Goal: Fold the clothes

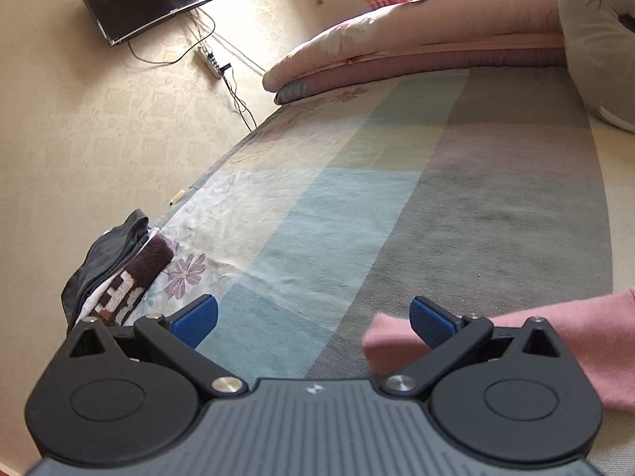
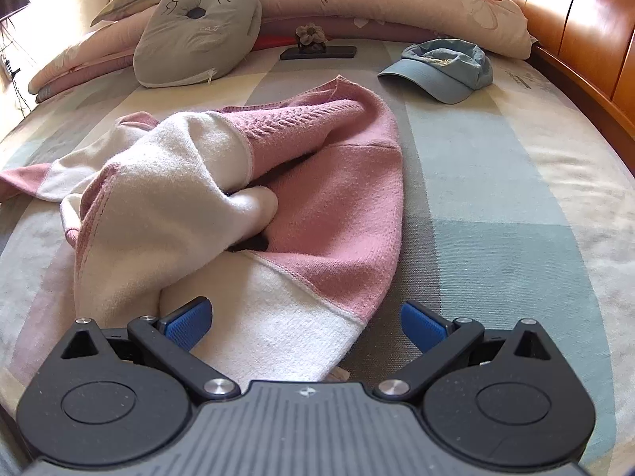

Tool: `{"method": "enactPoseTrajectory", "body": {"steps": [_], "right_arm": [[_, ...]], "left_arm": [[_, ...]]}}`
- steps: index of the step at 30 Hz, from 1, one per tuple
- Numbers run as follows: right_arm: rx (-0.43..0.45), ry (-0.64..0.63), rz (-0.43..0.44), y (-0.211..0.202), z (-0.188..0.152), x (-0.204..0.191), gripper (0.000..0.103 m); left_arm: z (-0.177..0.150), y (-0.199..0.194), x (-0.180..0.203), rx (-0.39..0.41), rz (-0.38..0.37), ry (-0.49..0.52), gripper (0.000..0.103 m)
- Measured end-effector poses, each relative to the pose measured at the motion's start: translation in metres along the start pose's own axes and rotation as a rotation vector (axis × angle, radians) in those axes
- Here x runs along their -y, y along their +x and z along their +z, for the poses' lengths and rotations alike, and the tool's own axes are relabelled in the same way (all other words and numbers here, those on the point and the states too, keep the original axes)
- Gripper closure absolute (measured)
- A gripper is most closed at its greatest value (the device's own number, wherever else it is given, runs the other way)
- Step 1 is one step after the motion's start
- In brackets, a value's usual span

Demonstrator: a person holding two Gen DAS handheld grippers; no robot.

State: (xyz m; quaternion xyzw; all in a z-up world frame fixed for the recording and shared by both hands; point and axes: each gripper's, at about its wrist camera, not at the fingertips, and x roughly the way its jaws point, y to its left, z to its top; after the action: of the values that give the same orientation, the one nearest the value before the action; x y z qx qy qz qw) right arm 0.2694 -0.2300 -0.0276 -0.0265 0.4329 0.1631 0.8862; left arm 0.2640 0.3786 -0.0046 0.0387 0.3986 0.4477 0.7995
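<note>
Right wrist, grey cushion lettered seemingly "cat"

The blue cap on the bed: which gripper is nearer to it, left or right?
Right. The right gripper faces the blue cap, which lies beyond the sweater. The left gripper looks along the bed; no cap shows there.

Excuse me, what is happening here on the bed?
A person holds tongs in each hand to fold clothes on the bed. A pink and white sweater lies crumpled, not yet folded. The right tongs are open just above its white hem. The left tongs are also open, over the bedsheet, with a pink sleeve beside one finger. Neither holds anything. A blue cap and a cat cushion lie farther back.
</note>
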Motion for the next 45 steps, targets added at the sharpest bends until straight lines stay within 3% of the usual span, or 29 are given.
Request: {"method": "enactPoseTrajectory", "body": {"steps": [5,9,14,17,21,24,26,29,36,38,45], "right_arm": [[0.000,-0.003,0.007,-0.001,-0.001,-0.005,0.000],[-0.004,-0.016,0.002,-0.004,-0.003,-0.011,0.000],[-0.010,-0.019,-0.007,-0.006,-0.005,-0.013,0.000],[-0.015,-0.015,-0.008,-0.005,-0.006,-0.012,0.000],[-0.023,-0.009,-0.009,-0.004,-0.008,-0.012,0.000],[-0.026,-0.010,0.012,-0.003,-0.011,-0.015,0.000],[-0.036,-0.011,0.025,-0.001,-0.013,-0.017,0.000],[-0.050,0.005,0.051,0.005,-0.017,-0.016,0.000],[-0.096,0.094,0.104,0.026,-0.037,-0.002,0.000],[-0.065,0.109,0.117,0.027,-0.043,0.002,0.000],[-0.004,0.006,0.083,0.027,-0.057,-0.010,0.000]], "left_arm": [[-0.001,-0.009,0.026,-0.026,-0.210,0.060,0.001],[-0.003,-0.008,0.067,-0.028,-0.324,0.107,0.001],[-0.011,-0.004,0.096,-0.056,-0.574,0.048,0.001],[-0.024,-0.001,0.103,-0.086,-0.674,0.064,0.001],[-0.054,0.008,0.092,-0.150,-0.722,0.042,0.001],[-0.075,-0.009,0.084,-0.112,-0.716,0.142,0.001],[-0.084,-0.018,0.083,-0.132,-0.696,0.199,0.001],[-0.091,-0.031,0.076,-0.134,-0.682,0.208,0.001],[-0.102,-0.097,0.081,-0.018,-0.710,0.261,0.001],[-0.107,-0.123,0.087,0.019,-0.742,0.280,0.001],[-0.135,-0.199,0.118,0.095,-0.848,0.338,0.001]]}}
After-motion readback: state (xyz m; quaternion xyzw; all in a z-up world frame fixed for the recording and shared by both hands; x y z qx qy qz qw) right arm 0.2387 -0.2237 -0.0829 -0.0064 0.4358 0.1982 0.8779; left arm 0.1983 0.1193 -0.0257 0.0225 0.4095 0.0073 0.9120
